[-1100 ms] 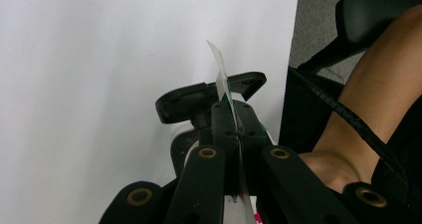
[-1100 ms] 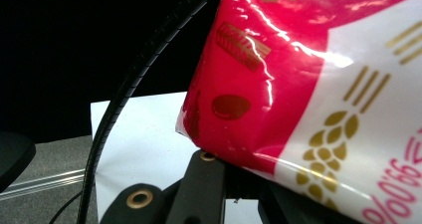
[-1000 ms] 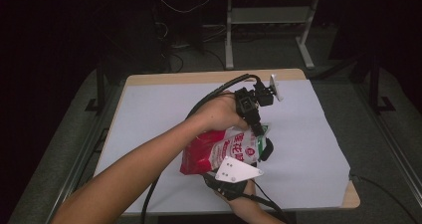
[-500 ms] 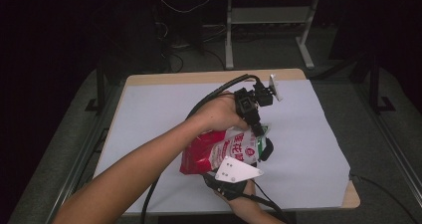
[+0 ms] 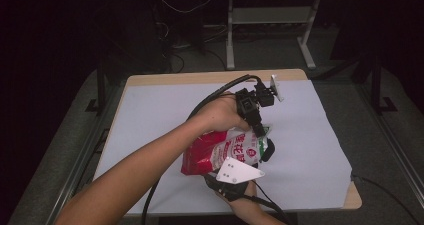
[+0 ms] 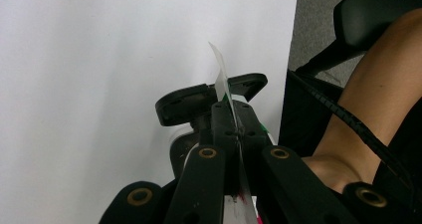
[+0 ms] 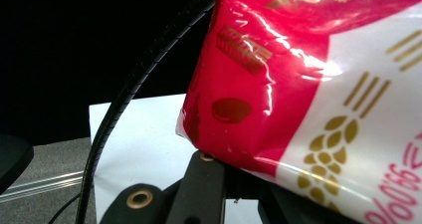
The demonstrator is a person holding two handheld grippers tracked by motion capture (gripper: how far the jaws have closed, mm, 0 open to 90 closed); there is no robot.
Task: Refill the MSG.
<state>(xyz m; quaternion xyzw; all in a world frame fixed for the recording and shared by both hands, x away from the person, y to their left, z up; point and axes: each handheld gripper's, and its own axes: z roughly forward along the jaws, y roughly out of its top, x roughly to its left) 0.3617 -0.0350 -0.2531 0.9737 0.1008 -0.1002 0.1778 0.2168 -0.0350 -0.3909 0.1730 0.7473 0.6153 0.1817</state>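
in the high view a red and white bag (image 5: 225, 150) sits a little below the centre of the frame on the white table cover (image 5: 150, 115), held up between both tools. the left gripper (image 5: 257, 130) comes down from above with its jaws clamped together on the bag's upper edge. the right gripper (image 5: 235, 177) rises from the lower edge of the frame, jaws closed on the bag's lower edge. in the right gripper view the bag (image 7: 308, 84) fills the upper right, just above the jaws.
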